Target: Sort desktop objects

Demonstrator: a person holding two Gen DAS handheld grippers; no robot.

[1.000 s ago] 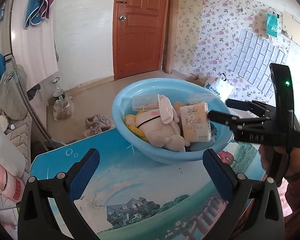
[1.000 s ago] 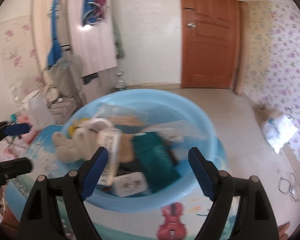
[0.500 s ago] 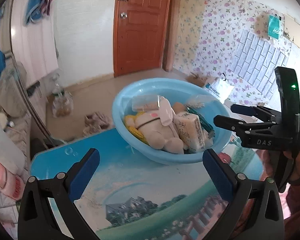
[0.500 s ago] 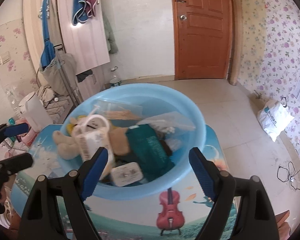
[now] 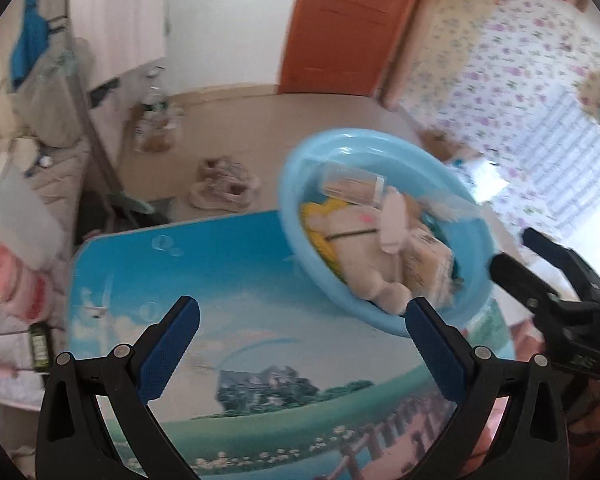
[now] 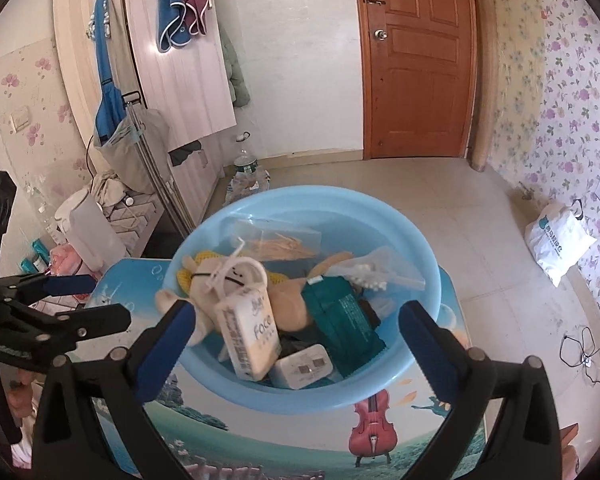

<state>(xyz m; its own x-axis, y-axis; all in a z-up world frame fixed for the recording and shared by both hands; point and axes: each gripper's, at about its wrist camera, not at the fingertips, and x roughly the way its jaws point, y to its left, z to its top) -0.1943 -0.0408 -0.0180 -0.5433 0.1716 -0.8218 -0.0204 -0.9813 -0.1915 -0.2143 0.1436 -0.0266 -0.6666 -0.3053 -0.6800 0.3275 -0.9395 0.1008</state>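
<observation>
Blue basin (image 6: 416, 256) sits on the picture-print table (image 5: 228, 280), toward the far right corner as we see it from the left wrist cam, piled w/ desktop clutter. We hold both grippers over the table, neither touching anything. Our left gripper (image 5: 300, 344) has its blue-padded fingers spread wide, nothing btwn them, over bare tabletop left of the basin; that view is motion-blurred. Our right gripper (image 6: 296, 348) is likewise spread wide, its fingers framing the near rim of the basin, apart from it.

Inside the basin: a tissue pack (image 6: 252, 340) lies w/ its long axis running from the near rim up toward the basin's middle, tilted, leaning on a beige plush toy (image 6: 236, 280). The toy lies lengthwise along the left side, one leg poking over the left rim. A teal pouch (image 6: 340, 320) lies right of the pack, long axis roughly parallel to it, near end toward the right gripper. A white charger plug (image 6: 304, 366) rests at the near wall, btwn pack and pouch. A clear box of toothpicks (image 6: 278, 242) lies crosswise at the far side; a clear bag of cotton swabs (image 6: 376, 270) at right.

A white shopping bag (image 6: 558, 240) sits on the floor by the flowered wall.
</observation>
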